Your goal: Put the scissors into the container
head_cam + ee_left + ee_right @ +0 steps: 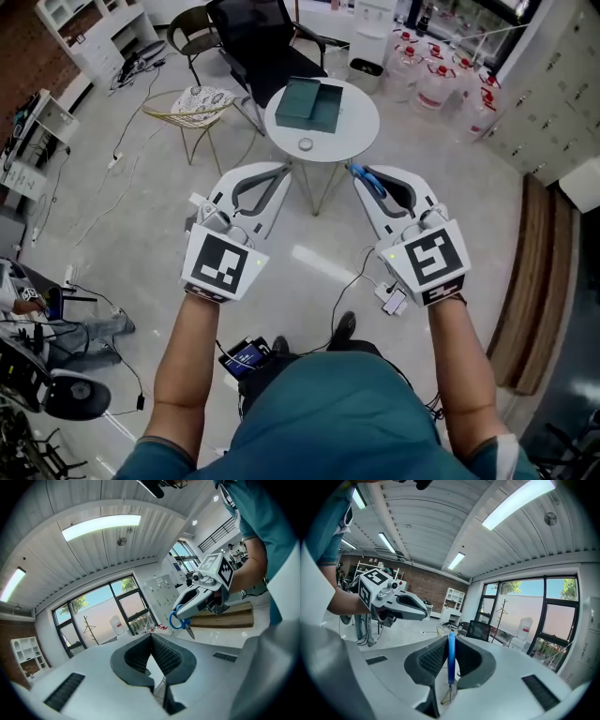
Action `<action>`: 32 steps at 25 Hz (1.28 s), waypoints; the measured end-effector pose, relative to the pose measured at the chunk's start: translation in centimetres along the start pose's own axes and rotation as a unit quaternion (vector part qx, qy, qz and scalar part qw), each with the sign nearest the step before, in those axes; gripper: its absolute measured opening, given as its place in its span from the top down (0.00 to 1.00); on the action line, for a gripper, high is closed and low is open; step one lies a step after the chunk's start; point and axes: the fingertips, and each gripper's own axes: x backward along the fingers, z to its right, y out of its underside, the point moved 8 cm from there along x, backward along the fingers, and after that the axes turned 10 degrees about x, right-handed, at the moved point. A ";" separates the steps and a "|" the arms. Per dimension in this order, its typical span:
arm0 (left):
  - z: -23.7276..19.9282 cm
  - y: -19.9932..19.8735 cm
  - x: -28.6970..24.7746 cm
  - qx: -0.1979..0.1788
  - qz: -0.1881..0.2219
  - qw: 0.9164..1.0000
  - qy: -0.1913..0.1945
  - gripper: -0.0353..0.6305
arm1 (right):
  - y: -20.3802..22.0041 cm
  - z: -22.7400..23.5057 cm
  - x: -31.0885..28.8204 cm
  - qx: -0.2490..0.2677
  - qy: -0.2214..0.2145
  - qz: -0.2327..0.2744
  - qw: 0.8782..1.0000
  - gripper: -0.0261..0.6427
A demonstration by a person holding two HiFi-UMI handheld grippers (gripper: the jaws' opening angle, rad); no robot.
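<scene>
Blue-handled scissors [368, 180] are clamped between the pads of my right gripper [360, 172], which is shut on them. In the right gripper view the blue handle [451, 660] stands edge-on between the jaws, with the metal blades below it. My left gripper [285, 170] is shut with nothing in it, its pads [161, 654] pressed together. Both grippers are held in the air side by side, short of the table. The dark green open container [311, 101] sits on the round white table [361, 127] ahead. The left gripper view shows the right gripper [197, 597] and the scissors [180, 620].
A small tape roll [306, 144] lies on the table in front of the container. A black chair [253, 42] and a wire stool [197, 101] stand behind and to the left. Water bottles [441, 80] line the back right. A phone [394, 300] and cables lie on the floor.
</scene>
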 end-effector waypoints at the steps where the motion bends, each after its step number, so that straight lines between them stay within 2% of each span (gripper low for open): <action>1: 0.2 -0.1 -0.8 0.000 -0.002 1.000 -0.004 0.92 | 0.5 0.8 0.0 0.000 -0.004 0.002 1.000 0.86; 8: 1.8 -1.5 -5.2 -0.001 -0.015 0.999 -0.031 0.92 | 3.2 5.7 0.4 0.003 -0.026 0.020 0.999 0.86; 21: 4.6 -4.7 -12.2 -0.017 -0.040 0.998 -0.055 0.92 | 6.9 13.3 1.9 -0.006 -0.046 0.047 0.998 0.86; 27: 2.9 -3.7 -13.1 -0.013 -0.037 0.998 -0.055 0.92 | 6.9 14.3 0.3 -0.007 -0.039 0.049 0.998 0.86; 32: -1.2 -1.5 -13.5 -0.007 -0.020 0.999 -0.042 0.92 | 6.8 14.0 -3.5 -0.010 -0.022 0.031 0.999 0.86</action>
